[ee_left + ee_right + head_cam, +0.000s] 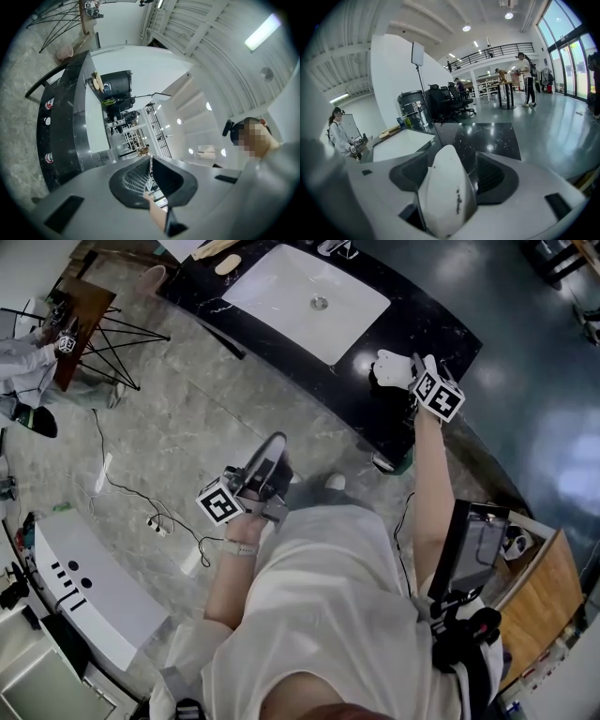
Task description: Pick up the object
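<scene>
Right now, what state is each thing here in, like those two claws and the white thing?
left claw: shut, nothing between its jaws
right claw: shut on the white object
white object: gripped over the black counter; lifted or resting on it, cannot tell
sink: nothing lying in it

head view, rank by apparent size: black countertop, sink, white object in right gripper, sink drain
1. black countertop
2. sink, set into it
3. white object, clamped in the right gripper
4. drain
The gaps are clear and no two look alike. The white object sits slightly nearer the camera, but that does not change its rank.
</scene>
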Demonstrator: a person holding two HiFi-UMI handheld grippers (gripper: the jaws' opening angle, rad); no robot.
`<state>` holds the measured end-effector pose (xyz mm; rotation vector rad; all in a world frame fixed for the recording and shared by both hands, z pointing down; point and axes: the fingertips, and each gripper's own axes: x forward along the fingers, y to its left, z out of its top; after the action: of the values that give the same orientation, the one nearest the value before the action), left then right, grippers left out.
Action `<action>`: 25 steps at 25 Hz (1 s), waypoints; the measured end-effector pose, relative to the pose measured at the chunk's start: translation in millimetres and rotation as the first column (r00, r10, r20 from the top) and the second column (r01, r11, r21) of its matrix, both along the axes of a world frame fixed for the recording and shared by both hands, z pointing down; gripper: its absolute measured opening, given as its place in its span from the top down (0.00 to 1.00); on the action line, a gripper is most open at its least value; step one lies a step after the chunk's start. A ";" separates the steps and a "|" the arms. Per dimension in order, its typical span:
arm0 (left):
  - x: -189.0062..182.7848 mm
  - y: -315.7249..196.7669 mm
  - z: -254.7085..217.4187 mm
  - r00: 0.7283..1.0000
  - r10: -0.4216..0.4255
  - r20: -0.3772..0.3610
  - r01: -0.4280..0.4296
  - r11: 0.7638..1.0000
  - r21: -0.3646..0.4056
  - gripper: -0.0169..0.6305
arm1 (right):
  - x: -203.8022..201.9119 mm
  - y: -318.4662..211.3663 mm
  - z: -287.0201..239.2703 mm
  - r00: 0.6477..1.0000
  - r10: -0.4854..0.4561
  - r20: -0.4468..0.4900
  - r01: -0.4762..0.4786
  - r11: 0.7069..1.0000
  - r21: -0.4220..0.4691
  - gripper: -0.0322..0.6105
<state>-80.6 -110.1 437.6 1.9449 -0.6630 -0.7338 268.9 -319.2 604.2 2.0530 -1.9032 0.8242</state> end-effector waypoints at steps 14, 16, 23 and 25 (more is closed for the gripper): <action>-2.4 10.8 7.6 1.000 -0.010 -0.007 0.010 1.000 -0.023 0.96 | 0.6 -2.7 3.0 0.995 0.058 0.077 -0.066 0.991 0.116 0.47; -2.5 11.9 6.8 1.000 -0.009 -0.007 0.009 1.000 -0.021 0.96 | -0.3 -0.1 3.0 0.995 0.055 0.080 -0.064 0.991 0.117 0.49; -1.0 9.6 9.5 1.000 -0.002 -0.005 0.001 1.000 -0.027 0.96 | -6.1 11.4 4.4 0.979 0.059 0.194 -0.085 0.988 0.131 0.56; -0.7 9.3 9.5 1.000 0.003 -0.004 -0.003 1.000 -0.025 0.96 | -9.8 16.7 6.1 0.959 0.068 0.274 -0.104 0.988 0.117 0.57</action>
<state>-81.3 -100.8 447.1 1.9208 -0.6637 -0.7249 259.1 -302.5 610.3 2.2112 -2.0681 1.0766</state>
